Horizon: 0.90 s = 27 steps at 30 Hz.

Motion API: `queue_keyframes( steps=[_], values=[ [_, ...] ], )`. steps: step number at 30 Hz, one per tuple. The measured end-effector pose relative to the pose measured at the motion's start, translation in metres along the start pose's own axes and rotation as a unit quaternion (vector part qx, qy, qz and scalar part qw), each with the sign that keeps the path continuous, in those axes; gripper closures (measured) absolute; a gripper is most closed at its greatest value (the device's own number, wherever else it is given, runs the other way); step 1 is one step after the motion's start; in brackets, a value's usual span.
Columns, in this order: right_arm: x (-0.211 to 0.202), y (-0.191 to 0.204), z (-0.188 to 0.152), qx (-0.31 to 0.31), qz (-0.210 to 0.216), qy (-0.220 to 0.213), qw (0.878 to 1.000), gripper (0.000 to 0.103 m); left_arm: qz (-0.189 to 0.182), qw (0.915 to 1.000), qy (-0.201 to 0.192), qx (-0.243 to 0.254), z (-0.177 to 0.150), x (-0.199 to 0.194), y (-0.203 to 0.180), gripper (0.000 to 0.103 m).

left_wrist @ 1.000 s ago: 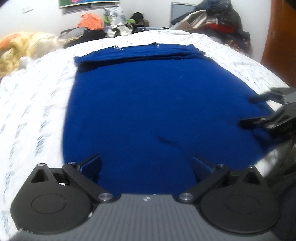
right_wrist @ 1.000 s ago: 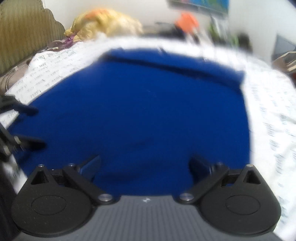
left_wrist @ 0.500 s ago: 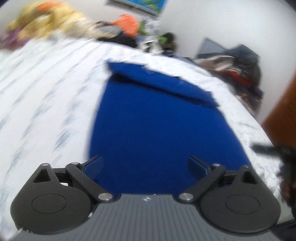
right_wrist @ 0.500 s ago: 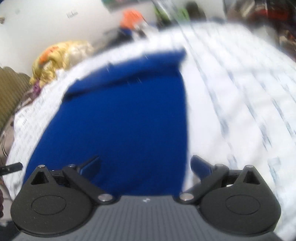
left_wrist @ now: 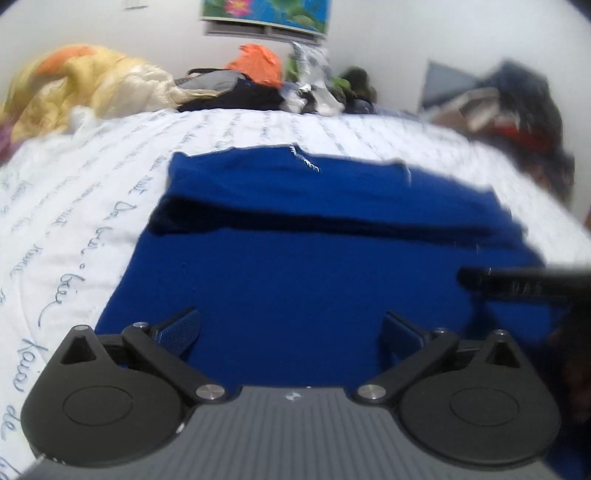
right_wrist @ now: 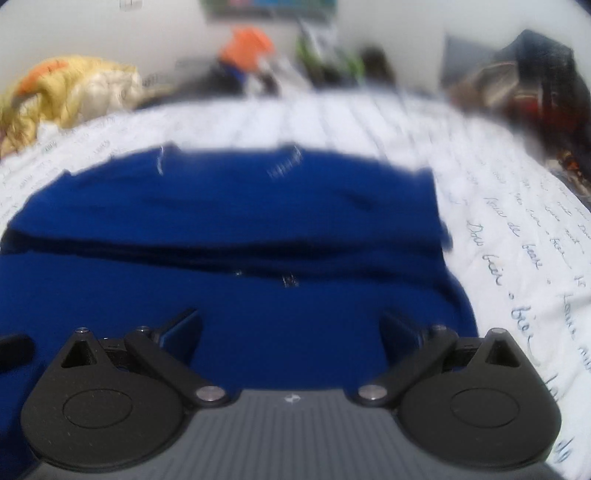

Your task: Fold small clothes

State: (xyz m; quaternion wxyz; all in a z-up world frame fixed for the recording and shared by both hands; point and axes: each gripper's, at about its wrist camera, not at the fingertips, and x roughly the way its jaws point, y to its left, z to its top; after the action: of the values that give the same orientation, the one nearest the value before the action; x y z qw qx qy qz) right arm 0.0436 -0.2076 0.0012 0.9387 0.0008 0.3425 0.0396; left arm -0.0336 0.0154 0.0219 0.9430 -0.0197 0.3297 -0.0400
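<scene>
A royal-blue garment [left_wrist: 295, 266] lies flat on the white bedsheet [left_wrist: 74, 206], its far part folded over in a band [left_wrist: 314, 188]. My left gripper [left_wrist: 291, 328] is open and empty, low over the garment's near left part. My right gripper [right_wrist: 291, 328] is open and empty over the near right part of the same garment [right_wrist: 258, 295], whose folded band [right_wrist: 240, 210] lies ahead. One right gripper finger [left_wrist: 517, 282] shows at the right of the left wrist view. The left gripper's finger [right_wrist: 13, 347] shows at the left edge of the right wrist view.
A yellow quilt [left_wrist: 74, 81] is bunched at the bed's far left. An orange garment [left_wrist: 258, 62] and dark clothes [left_wrist: 236, 96] lie along the far edge. A heap of clothes [left_wrist: 517, 107] sits at the far right. A poster [left_wrist: 266, 14] hangs on the wall.
Both grippers have swung from facing each other across the garment to side by side, now facing the folded band from closer. Both stay open.
</scene>
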Motion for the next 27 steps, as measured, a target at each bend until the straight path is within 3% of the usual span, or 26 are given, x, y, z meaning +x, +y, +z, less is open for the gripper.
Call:
queue_keyframes(
  steps=[5, 8, 11, 27],
  values=[
    [-0.028, -0.005, -0.02, -0.007, 0.004, 0.013, 1.0, 0.0, -0.008, 1.0, -0.002, -0.004, -0.002, -0.005, 0.006, 0.0],
    [-0.048, -0.008, -0.041, -0.005, 0.013, -0.008, 1.0, 0.0, -0.004, 1.0, -0.001, 0.001, -0.003, -0.005, 0.003, 0.0],
    [-0.043, -0.005, -0.04, -0.008, 0.011, -0.008, 1.0, 0.0, 0.0, 1.0, 0.004, 0.009, 0.007, 0.015, -0.002, 0.0],
    [-0.041, -0.004, -0.036, -0.006, 0.008, -0.011, 1.0, 0.0, -0.008, 1.0, 0.002, 0.001, 0.011, 0.022, 0.005, 0.0]
  ],
)
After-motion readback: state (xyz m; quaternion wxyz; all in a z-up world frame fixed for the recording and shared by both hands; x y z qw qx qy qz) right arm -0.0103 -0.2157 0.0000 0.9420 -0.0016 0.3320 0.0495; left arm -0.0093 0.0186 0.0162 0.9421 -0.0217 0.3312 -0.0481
